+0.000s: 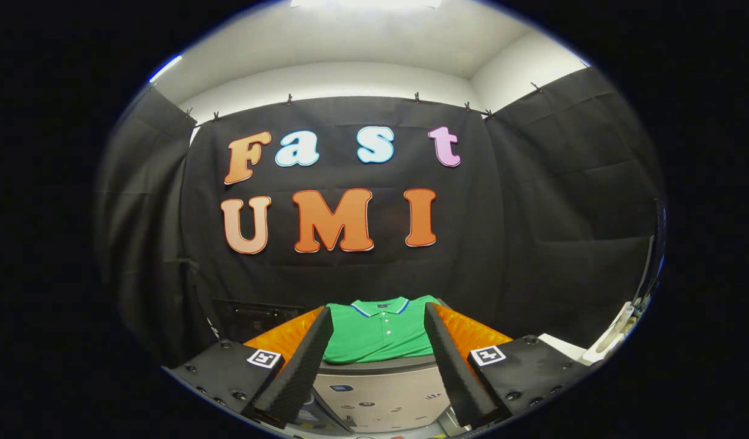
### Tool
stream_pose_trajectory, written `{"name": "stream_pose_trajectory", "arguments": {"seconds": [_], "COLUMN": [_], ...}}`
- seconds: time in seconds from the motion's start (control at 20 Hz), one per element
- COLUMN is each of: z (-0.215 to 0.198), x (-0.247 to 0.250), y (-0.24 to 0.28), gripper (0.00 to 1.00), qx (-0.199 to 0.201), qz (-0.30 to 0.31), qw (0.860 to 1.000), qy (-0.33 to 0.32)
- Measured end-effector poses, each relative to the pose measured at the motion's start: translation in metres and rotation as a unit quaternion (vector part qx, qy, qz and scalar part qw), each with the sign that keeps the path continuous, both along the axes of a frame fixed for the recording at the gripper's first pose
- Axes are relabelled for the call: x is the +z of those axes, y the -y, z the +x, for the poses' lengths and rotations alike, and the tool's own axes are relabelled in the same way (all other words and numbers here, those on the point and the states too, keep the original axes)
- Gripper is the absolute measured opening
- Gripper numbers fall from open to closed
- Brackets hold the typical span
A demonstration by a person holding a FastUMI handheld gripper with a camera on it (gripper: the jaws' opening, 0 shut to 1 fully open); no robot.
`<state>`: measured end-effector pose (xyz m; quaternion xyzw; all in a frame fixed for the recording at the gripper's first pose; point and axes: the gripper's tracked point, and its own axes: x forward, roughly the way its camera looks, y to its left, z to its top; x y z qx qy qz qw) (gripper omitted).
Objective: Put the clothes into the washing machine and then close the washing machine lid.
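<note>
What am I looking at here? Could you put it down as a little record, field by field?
clothes: a green polo shirt, folded, collar facing the wall
shirt rests on: an orange surface
gripper: open, fingers spread to either side of the shirt, not touching it
washing machine: grey top panel just below the fingers, nearer than the shirt
lid: cannot tell whether open or closed
task progress: shirt not yet picked up

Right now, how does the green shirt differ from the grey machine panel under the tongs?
The green polo shirt is soft cloth, while the grey machine panel is hard and smooth. The shirt lies spread out beyond the open tongs, whereas the panel sits nearer, low between their fingers. The shirt has a collar and buttons; the panel bears small marks. Both are seen between the fingers, untouched.
</note>
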<state>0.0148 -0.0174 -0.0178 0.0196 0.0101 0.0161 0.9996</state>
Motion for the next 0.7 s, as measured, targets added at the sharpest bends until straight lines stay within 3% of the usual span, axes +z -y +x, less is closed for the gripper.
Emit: {"name": "stream_pose_trajectory", "arguments": {"seconds": [0.7], "z": [0.004], "x": [0.011], "y": [0.003], "gripper": [0.97], "qx": [0.013], "qz": [-0.020], "qw": [1.000], "qy": [0.002]}}
